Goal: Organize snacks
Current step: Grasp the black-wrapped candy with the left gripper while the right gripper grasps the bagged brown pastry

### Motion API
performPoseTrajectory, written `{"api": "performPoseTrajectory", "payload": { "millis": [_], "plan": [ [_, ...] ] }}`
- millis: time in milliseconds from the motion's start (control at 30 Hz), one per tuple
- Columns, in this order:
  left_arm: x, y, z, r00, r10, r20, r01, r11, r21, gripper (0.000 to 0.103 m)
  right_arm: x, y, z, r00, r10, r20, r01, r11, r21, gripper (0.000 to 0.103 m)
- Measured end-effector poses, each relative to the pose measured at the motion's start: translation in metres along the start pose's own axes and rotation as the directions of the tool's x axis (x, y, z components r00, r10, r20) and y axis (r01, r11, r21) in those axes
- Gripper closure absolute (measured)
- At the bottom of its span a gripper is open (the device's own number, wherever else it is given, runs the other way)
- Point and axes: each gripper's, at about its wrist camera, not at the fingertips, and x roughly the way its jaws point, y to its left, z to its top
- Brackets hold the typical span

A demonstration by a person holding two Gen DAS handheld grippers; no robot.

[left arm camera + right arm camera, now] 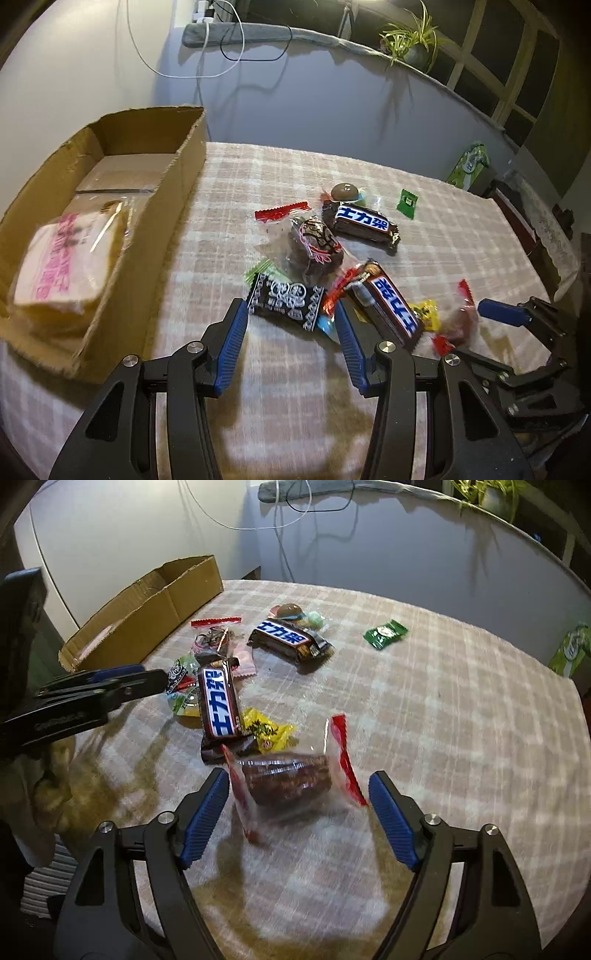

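A pile of wrapped snacks lies on the checked tablecloth (461, 236). My left gripper (291, 314) is open, its fingers on either side of a black-and-white packet (286, 301). A Snickers bar (391, 310) lies just right of it; a second Snickers bar (364, 223) lies farther back. My right gripper (299, 784) is open around a clear packet with red ends holding a brown snack (288, 779), which looks blurred. That packet also shows in the left wrist view (456, 323). The cardboard box (147, 229) at the left holds a bagged pale cake (70, 258).
A green candy (407, 201) lies apart toward the back. A yellow candy (264, 731) lies beside the near Snickers bar (218, 705). A green carton (469, 166) stands at the table's far right edge. A wall, cables and a potted plant (413, 40) are behind.
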Motion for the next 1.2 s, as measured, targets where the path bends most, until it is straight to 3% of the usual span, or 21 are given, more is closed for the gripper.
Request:
{"api": "performPoseTrajectory", "payload": {
  "millis": [400, 633, 833, 933, 1067, 1200],
  "plan": [
    [0.018, 0.004, 0.004, 0.999, -0.021, -0.026, 0.022, 1.000, 0.019, 0.055, 0.019, 0.004, 0.007, 0.999, 0.034, -0.030, -0.035, 0.999, -0.040, 0.017],
    [0.020, -0.001, 0.000, 0.999, -0.016, -0.035, 0.018, 0.998, 0.066, 0.069, 0.020, 0.002, 0.007, 0.999, 0.033, -0.032, -0.034, 0.999, -0.037, 0.017],
    [0.021, 0.001, 0.000, 0.999, -0.028, -0.039, 0.031, 0.996, 0.078, 0.070, 0.023, 0.002, 0.005, 0.998, 0.035, -0.045, -0.038, 0.998, -0.056, 0.017],
    [0.020, 0.003, 0.001, 0.999, -0.033, -0.036, 0.036, 0.997, 0.074, 0.067, 0.022, 0.003, 0.003, 0.998, 0.031, -0.047, -0.034, 0.997, -0.067, 0.017],
    [0.021, 0.004, 0.004, 0.999, -0.018, -0.027, 0.020, 0.998, 0.066, 0.046, 0.022, 0.001, 0.003, 0.998, 0.038, -0.046, -0.041, 0.997, -0.059, 0.017],
    [0.027, 0.006, 0.005, 0.999, -0.032, -0.040, 0.034, 0.998, 0.057, 0.047, 0.021, -0.001, 0.003, 0.998, 0.039, -0.049, -0.041, 0.998, -0.057, 0.017]
  ]
}}
